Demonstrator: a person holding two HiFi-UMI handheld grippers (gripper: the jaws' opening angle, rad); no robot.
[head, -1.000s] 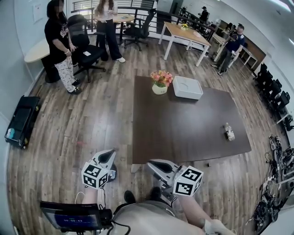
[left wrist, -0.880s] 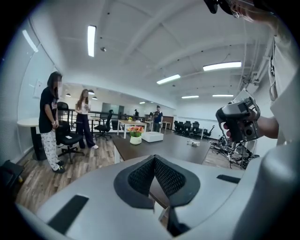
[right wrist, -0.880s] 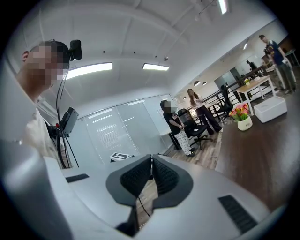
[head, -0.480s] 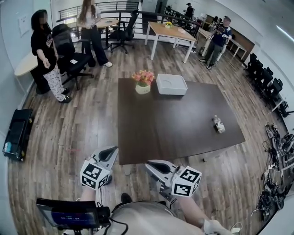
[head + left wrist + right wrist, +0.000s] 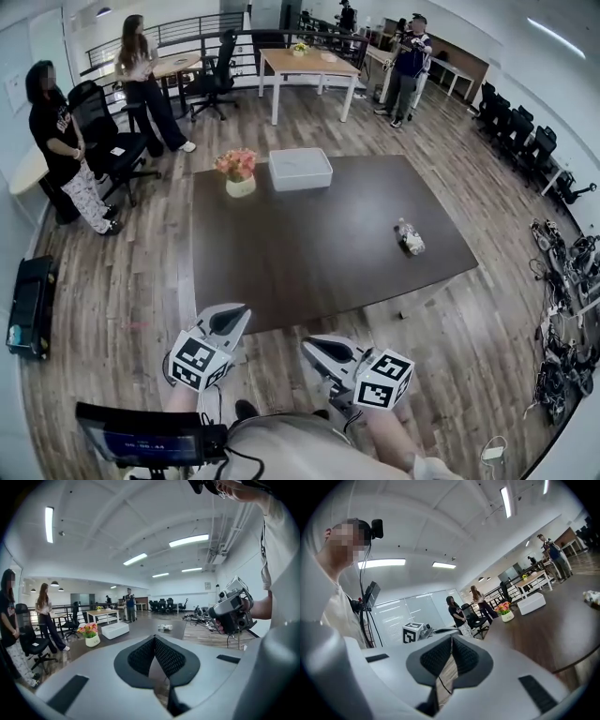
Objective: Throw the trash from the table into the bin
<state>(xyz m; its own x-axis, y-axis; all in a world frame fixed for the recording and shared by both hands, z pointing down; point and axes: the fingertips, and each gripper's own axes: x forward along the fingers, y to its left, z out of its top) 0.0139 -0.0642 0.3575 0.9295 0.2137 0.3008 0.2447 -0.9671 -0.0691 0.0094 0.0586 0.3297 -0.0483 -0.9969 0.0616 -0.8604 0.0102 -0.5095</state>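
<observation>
Trash (image 5: 410, 237) now further left in view, one piece, one dark table (image 5: 309, 248)

holding the left gripper (image 5: 234, 315) low in front of the torso, jaws pressed together on nothing, tip aimed forward and slightly right. holding the right gripper (image 5: 308, 343) near it, jaws closed and empty, tip aimed forward-left, right forearm (image 5: 398, 436) trailing behind.

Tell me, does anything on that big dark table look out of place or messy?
One thing: a crumpled piece of trash, maybe a squashed bottle, lies alone near the right edge of the table. The flower pot stands upright and the white box sits beside it. Nothing looks spilled.
</observation>
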